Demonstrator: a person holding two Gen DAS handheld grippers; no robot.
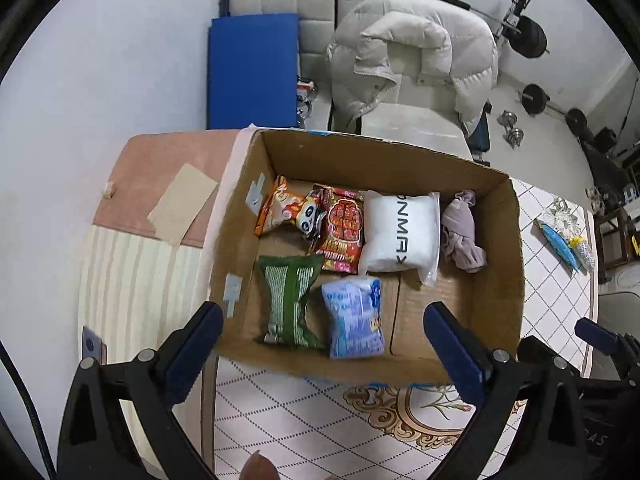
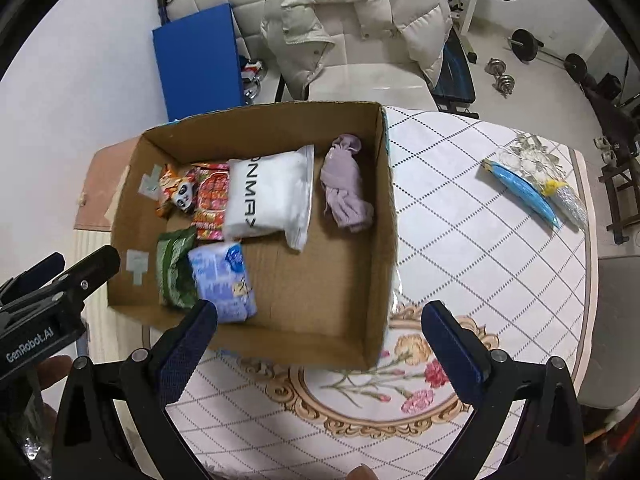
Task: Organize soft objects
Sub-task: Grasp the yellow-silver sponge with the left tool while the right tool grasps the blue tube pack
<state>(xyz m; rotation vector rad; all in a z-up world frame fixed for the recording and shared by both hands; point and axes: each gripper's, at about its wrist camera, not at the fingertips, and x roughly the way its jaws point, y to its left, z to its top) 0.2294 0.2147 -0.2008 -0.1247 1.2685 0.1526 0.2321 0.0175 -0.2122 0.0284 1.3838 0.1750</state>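
Observation:
An open cardboard box [image 1: 496, 300] [image 2: 384, 208] stands on the table. In it lie an orange snack bag [image 1: 280, 206], a panda toy [image 1: 310, 216], a red packet [image 1: 344, 232], a white pouch [image 1: 402, 232] [image 2: 268, 194], a mauve cloth bundle [image 1: 462, 232] [image 2: 346, 184], a green bag [image 1: 290, 300] [image 2: 174, 268] and a light blue packet [image 1: 354, 318] [image 2: 222, 280]. My left gripper [image 1: 324, 344] is open and empty over the box's near wall. My right gripper [image 2: 320, 340] is open and empty over the box's near right corner. A blue fish-shaped item [image 2: 524, 190] and a clear yellow-topped packet [image 2: 570, 200] lie on the table to the right.
The table carries a white diamond-pattern cloth [image 2: 460, 220] with a floral medallion. A pink and striped mat [image 1: 132, 240] with a tan card [image 1: 182, 204] lies left of the box. Behind are a chair with a white puffer jacket [image 1: 416, 52], a blue pad [image 1: 252, 68] and gym weights.

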